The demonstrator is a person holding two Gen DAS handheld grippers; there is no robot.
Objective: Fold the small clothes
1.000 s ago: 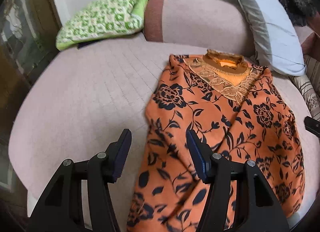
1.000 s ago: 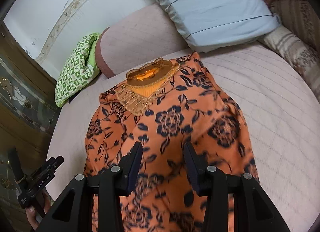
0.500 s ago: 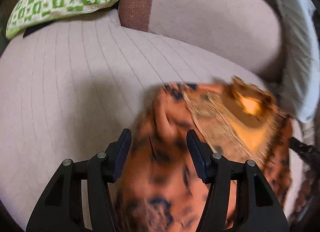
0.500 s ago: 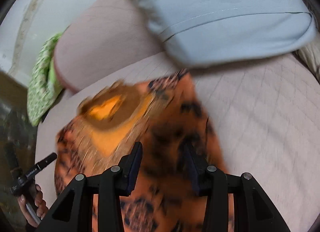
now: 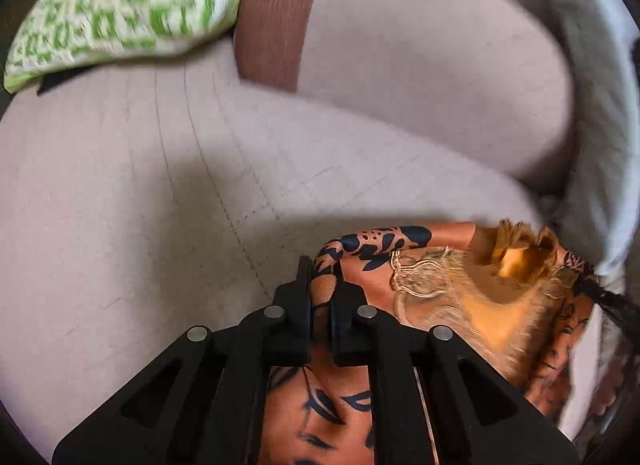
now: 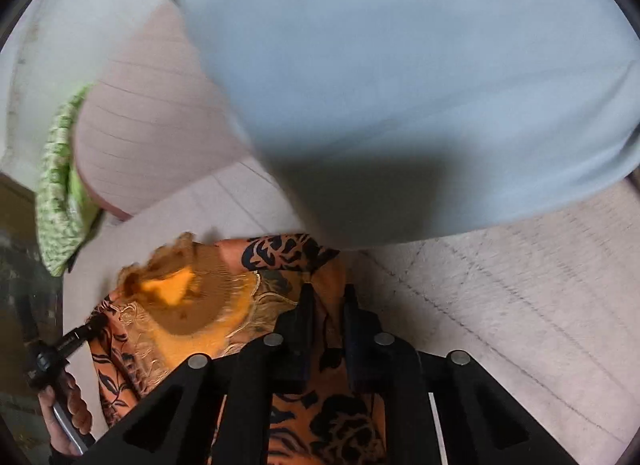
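Observation:
An orange top with a dark flower print and a gold lace collar (image 5: 460,305) lies flat on the quilted pink bed cover (image 5: 120,225). My left gripper (image 5: 323,281) is shut on the top's left shoulder edge, and a fold of fabric stands up between its pads. In the right wrist view the same top (image 6: 192,305) shows its collar to the left. My right gripper (image 6: 326,293) is at the right shoulder; its jaws are closing with orange fabric pinched between them. A hand (image 6: 68,405) holding the left gripper shows at the lower left.
A green patterned cushion (image 5: 120,13) lies at the far left. A pink bolster with a brown end (image 5: 420,85) runs just behind the collar. A pale blue pillow (image 6: 400,85) looms right above the right shoulder. Bare bed cover spreads to the left and right of the top.
Both grippers moved from the top's lower part up to its shoulders. Both stood open before; now each has closed on shoulder fabric.

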